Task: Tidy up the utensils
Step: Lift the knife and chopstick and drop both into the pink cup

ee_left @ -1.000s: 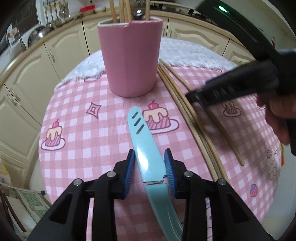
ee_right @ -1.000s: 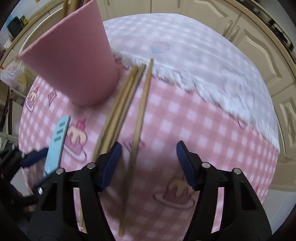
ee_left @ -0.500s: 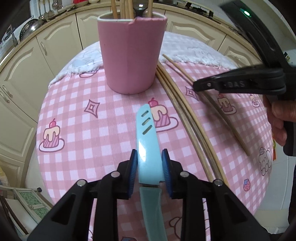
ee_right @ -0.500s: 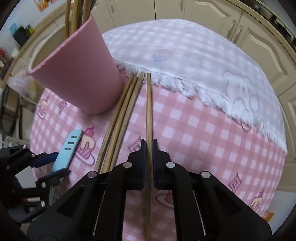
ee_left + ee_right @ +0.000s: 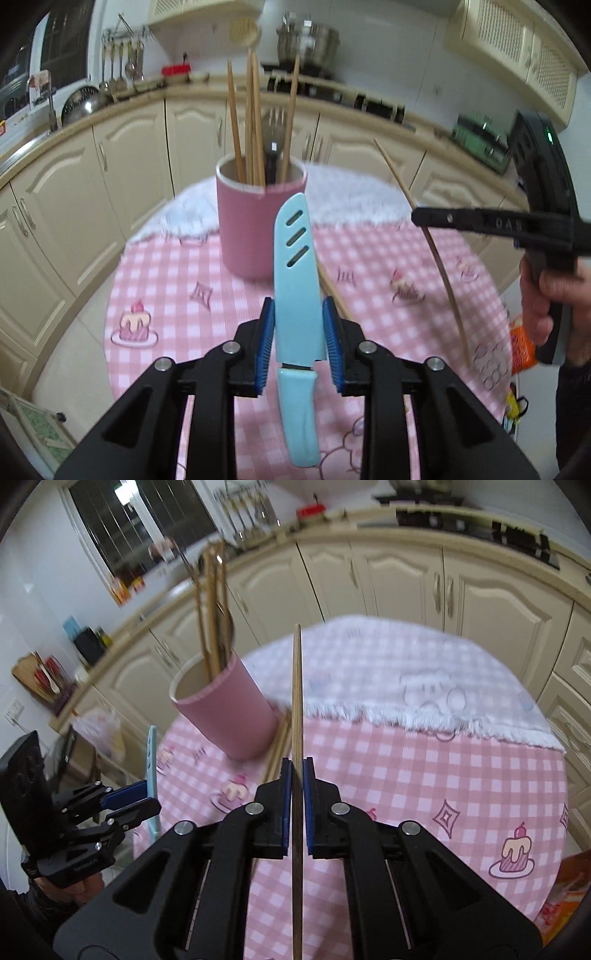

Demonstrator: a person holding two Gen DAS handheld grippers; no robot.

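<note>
With several chopsticks and a fork already standing in the pink cup, your left hand-held gripper clamps the sheathed blue knife above the bench, your right hand-held gripper pinches one chopstick, and a few chopsticks lie beside the cup, awaiting collection.

The cup stands on the tabletop toward its far edge, chopsticks and a fork upright in it. More chopsticks lie on the tabletop just beside the cup's base — between it and my right fingers.
</note>
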